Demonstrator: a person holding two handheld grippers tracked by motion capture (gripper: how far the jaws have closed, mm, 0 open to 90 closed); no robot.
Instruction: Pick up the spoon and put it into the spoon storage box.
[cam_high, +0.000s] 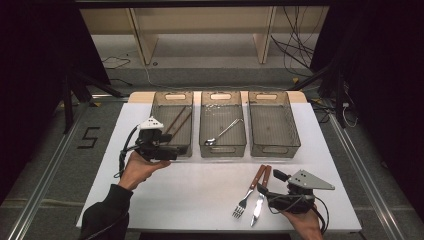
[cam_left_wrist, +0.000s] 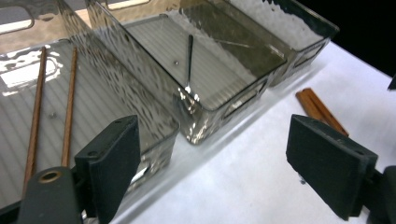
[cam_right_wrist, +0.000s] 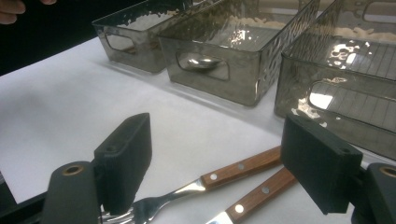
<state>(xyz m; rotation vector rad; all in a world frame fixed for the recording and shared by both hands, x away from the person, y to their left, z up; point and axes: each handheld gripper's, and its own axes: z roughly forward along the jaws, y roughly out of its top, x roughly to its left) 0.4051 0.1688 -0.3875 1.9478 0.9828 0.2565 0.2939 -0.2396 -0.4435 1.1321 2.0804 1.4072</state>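
Three clear plastic bins stand in a row at the back of the white table. The left bin (cam_high: 157, 122) holds two brown chopsticks (cam_left_wrist: 70, 102). A metal spoon (cam_high: 222, 132) lies in the middle bin (cam_high: 222, 149), and the right bin (cam_high: 274, 149) looks empty. My left gripper (cam_high: 172, 151) hovers at the left bin's front corner, open with nothing between its jaws (cam_left_wrist: 219, 163). A wood-handled fork (cam_high: 247, 194) and knife (cam_high: 260, 201) lie side by side at the front right. My right gripper (cam_high: 270, 183) stands open just over their handles (cam_right_wrist: 215, 168), its pads apart from them.
The white table top (cam_high: 200, 185) ends close in front of the fork and knife. Past the bins are wooden shelf legs (cam_high: 140, 40) and loose cables on the floor. A person's forearms come in from the bottom edge.
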